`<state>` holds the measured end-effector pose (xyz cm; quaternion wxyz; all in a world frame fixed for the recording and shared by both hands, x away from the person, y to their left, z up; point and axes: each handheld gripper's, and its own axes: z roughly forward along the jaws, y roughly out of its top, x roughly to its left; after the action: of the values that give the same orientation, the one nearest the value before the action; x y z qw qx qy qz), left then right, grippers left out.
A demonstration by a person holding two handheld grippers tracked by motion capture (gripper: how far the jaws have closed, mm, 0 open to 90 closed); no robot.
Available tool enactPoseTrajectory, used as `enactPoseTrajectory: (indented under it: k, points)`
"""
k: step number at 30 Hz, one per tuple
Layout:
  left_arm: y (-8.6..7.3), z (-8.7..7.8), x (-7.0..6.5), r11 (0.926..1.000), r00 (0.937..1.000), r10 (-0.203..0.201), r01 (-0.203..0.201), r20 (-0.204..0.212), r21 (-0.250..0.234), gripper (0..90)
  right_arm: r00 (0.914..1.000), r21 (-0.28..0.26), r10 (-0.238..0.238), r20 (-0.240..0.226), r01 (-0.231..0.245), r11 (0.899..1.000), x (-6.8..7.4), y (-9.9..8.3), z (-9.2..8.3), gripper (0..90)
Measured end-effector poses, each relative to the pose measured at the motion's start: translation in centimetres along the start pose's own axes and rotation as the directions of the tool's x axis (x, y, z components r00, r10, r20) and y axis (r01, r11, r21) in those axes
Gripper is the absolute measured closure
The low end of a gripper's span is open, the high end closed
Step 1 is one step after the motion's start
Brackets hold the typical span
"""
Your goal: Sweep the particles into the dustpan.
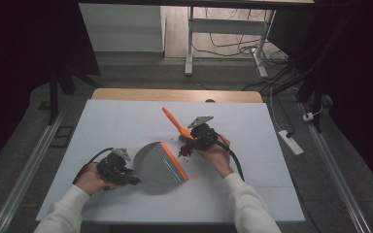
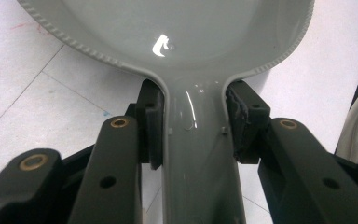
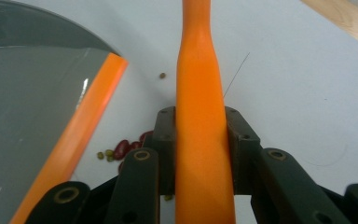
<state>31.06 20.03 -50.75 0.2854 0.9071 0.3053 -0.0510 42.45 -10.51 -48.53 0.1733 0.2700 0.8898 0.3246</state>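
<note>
A person sits at a table covered with a white sheet. Each hand holds a black gripper.

The left gripper is near the bottom left of the high view. Its jaws are squeezed tight on the grey handle of a dustpan. In the left gripper view, one black pad presses on each side of the handle, and the wide grey pan opens out just past them. The dustpan lies flat on the sheet in the middle of the table. It is grey with an orange strip along its front edge. That edge faces to the right, toward the other hand.

The right gripper is just right of the dustpan. Its jaws are closed tight on the orange handle of a small brush. In the high view the handle sticks up and back to the left, away from the person. In the right gripper view the handle runs straight up between the two jaws.

A little pile of beans lies on the sheet between the orange strip and the right gripper. In the right gripper view there are dark red beans and a few small green ones just beside the strip. One small bean sits alone a bit farther off. The beans are on the sheet, not in the pan.

The person's white sleeves come in from the bottom.
</note>
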Motion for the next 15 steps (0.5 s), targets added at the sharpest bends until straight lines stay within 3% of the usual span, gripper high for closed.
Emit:
enactPoseTrajectory:
  k: [6, 15]
  points:
    - [0.0, 0.0, 0.0, 1.0, 1.0, -0.001, 0.001, 0.001, 0.0, 61.3, 0.9997, 0.007, -0.023, -0.003, 0.023, 1.0, 0.8, 0.2, 0.1, 69.9]
    - [0.0, 0.0, 0.0, 1.0, 1.0, 0.0, 0.0, 0.002, 0.001, 61.3, 0.9991, 0.001, -0.019, -0.039, 0.019, 1.0, 1.5, 0.3, 0.0, 69.9]
